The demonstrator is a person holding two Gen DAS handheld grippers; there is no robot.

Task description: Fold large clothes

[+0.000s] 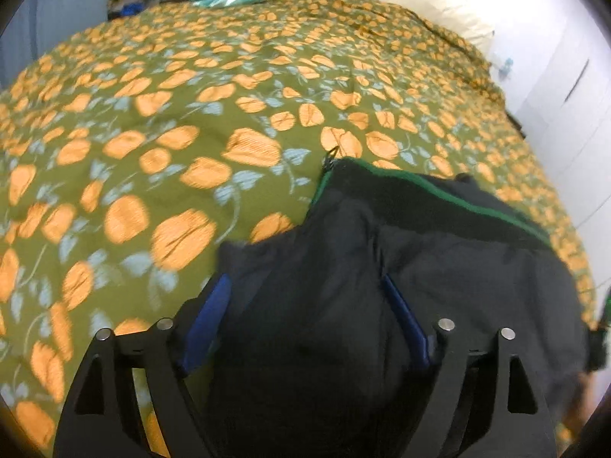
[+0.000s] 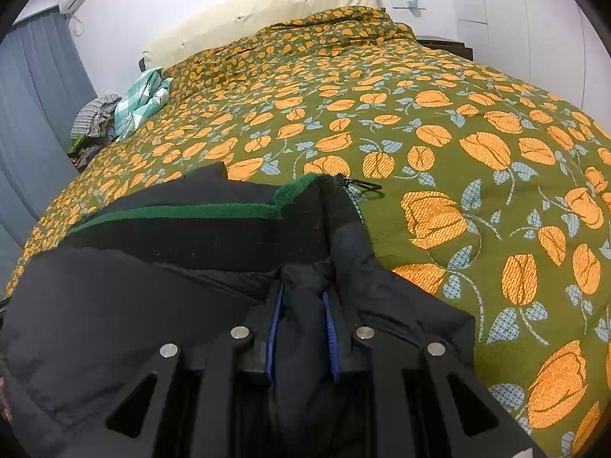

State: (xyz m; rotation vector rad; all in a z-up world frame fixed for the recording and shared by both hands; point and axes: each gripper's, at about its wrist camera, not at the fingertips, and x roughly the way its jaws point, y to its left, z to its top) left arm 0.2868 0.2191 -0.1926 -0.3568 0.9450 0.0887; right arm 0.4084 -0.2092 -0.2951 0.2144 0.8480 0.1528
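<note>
My two wrist cameras sit low and near, facing across the bed (image 1: pixel 160 122); both share its far pillow (image 2: pixel 267 4).

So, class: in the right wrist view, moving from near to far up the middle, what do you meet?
Right tongs shut on black jacket → green trim → zipper pull → floral bedspread → cream headboard.

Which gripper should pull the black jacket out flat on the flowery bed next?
Probably the right gripper: it is shut on a bunch of the black jacket, near the zipper edge. The left gripper stands wide open with cloth between its fingers, so it would likely slip.
</note>
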